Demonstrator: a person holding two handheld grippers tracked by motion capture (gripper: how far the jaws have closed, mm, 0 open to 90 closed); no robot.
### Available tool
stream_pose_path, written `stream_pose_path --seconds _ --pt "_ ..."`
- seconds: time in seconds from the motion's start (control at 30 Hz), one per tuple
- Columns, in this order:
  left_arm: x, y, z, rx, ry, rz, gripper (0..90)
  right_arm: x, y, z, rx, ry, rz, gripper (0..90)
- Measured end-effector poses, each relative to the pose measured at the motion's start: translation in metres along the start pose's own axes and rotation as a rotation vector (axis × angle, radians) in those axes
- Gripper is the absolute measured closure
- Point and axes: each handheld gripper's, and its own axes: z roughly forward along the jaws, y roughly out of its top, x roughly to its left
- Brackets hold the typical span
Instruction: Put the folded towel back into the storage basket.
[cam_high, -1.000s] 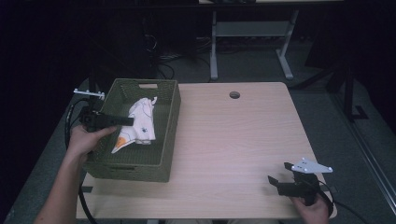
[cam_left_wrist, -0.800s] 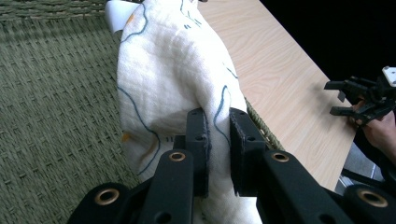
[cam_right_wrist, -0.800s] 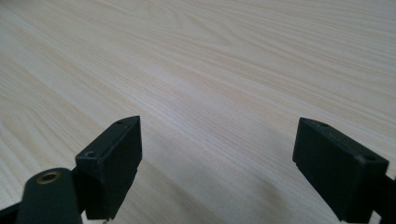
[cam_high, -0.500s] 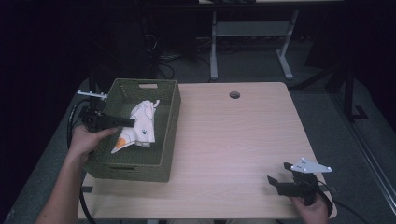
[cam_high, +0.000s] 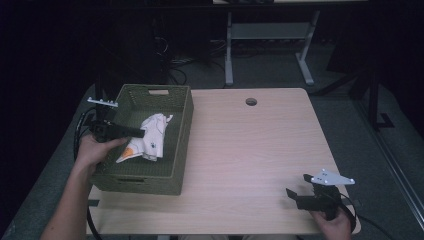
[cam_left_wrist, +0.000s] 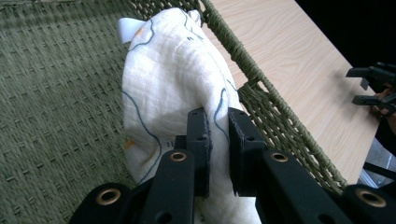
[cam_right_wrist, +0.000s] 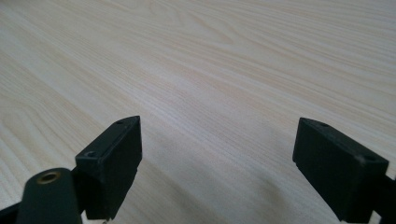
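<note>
A white cloth (cam_high: 150, 142) with blue lines and orange patches hangs bunched inside a green woven basket (cam_high: 140, 182) at the table's left. My left gripper (cam_high: 141, 132) reaches in over the basket's left wall and is shut on the cloth. In the left gripper view the cloth (cam_left_wrist: 163, 79) has a fold pinched between the two pads of that gripper (cam_left_wrist: 218, 135), close to the basket's wall (cam_left_wrist: 261, 88). My right gripper (cam_high: 295, 196) rests near the table's front right corner. It stands open (cam_right_wrist: 217, 163) over bare wood with nothing between its jaws.
The light wooden table (cam_high: 260, 150) has a round cable hole (cam_high: 251, 101) near its far edge. Cables trail off the left side by the basket. A metal desk frame (cam_high: 265, 35) stands on the dark floor behind. The other gripper (cam_left_wrist: 369, 86) shows far off across the table.
The cloth has sagged slightly lower in the basket while the left gripper keeps hold of it. The right gripper has not moved.
</note>
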Motion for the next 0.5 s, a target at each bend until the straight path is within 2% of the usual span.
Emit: stream_pose_path --seconds 0.33,0.5 --pt "0.0039 0.0004 0.0052 0.028 0.032 0.009 80.9 0.0003 0.0001 0.0009 0.005 0.0 0.004 15.3" --pt "0.0057 0.0027 0.0075 0.015 0.044 0.053 80.5 -0.0006 0.0002 0.0017 0.009 -0.001 0.002 15.3"
